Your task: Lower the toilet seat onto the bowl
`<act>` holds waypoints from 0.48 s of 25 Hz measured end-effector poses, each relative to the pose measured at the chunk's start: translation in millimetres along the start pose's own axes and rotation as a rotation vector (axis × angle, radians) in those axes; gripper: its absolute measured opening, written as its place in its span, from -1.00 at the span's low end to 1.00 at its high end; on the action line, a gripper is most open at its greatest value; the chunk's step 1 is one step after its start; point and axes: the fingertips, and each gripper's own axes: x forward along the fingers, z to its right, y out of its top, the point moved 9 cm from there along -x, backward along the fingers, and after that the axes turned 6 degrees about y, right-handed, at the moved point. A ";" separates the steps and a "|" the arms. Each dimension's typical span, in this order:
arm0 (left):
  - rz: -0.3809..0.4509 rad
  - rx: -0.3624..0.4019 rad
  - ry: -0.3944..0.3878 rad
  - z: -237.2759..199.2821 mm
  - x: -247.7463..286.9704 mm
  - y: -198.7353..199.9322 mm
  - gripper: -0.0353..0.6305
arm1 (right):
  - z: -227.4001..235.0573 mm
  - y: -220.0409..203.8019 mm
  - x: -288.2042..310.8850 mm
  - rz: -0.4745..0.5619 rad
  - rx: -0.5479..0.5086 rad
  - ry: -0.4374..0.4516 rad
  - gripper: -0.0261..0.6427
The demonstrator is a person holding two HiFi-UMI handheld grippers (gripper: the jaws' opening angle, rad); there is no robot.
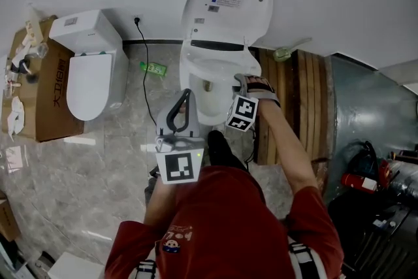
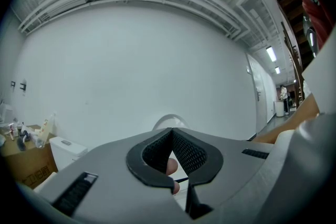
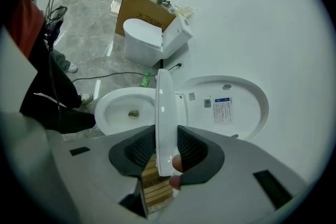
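The white toilet stands against the wall with its lid (image 1: 228,0) upright and its bowl (image 1: 196,100) open. My right gripper (image 1: 240,83) is at the bowl's right rim. In the right gripper view the seat (image 3: 164,107) stands on edge between the bowl (image 3: 118,107) and the labelled lid (image 3: 231,107), and my right gripper (image 3: 165,136) is shut on its front edge. My left gripper (image 1: 188,93) hovers in front of the bowl, left of the right one, touching nothing. In the left gripper view my left gripper (image 2: 171,129) is shut and empty, facing the white wall.
A second toilet (image 1: 88,72) and a cardboard box (image 1: 39,95) with small items on top stand at the left. A green bottle (image 1: 153,67) and a black cable (image 1: 146,55) lie between the toilets. Wooden slats (image 1: 294,95) lie right of the bowl.
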 end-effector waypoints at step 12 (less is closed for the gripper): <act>-0.061 0.004 -0.009 6.0 -14.4 -23.1 -0.86 | -40.6 -2.3 9.9 -0.007 -0.014 0.081 -0.53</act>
